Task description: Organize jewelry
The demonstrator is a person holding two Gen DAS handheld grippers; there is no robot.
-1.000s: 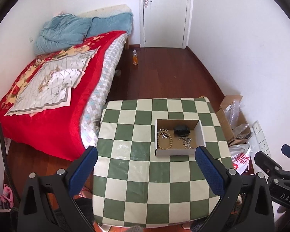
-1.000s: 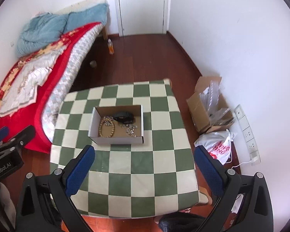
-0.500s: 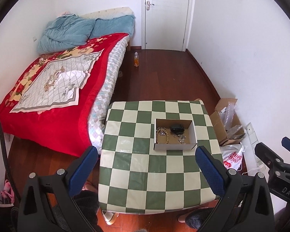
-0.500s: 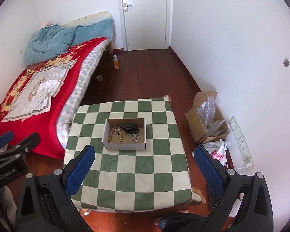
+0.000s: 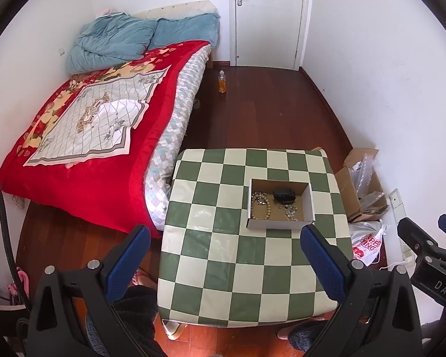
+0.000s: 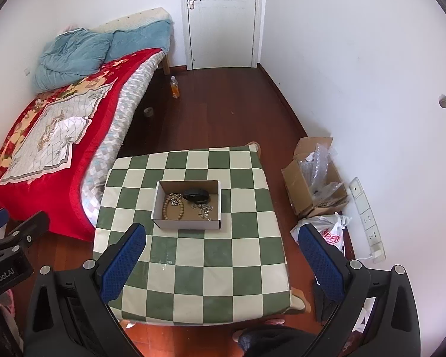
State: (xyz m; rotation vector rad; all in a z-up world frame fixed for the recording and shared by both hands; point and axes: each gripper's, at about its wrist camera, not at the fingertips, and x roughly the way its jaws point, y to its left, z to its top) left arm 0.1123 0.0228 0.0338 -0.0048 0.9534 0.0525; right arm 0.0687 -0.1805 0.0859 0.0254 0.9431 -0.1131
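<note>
A small open cardboard box sits on the green-and-cream checkered table. Inside lie a wooden bead bracelet, a dark small case and a tangle of silver chain. My left gripper is open and empty, held high above the table's near half. My right gripper is open and empty, also high above the table, with the box ahead of it.
A bed with a red blanket stands left of the table. A cardboard box with plastic wrap and a white plastic bag lie on the floor at the right wall. A bottle stands on the wooden floor near the door.
Both grippers have pulled up and back from the table, so the box looks smaller and more of the room shows. Both stay open and empty.
</note>
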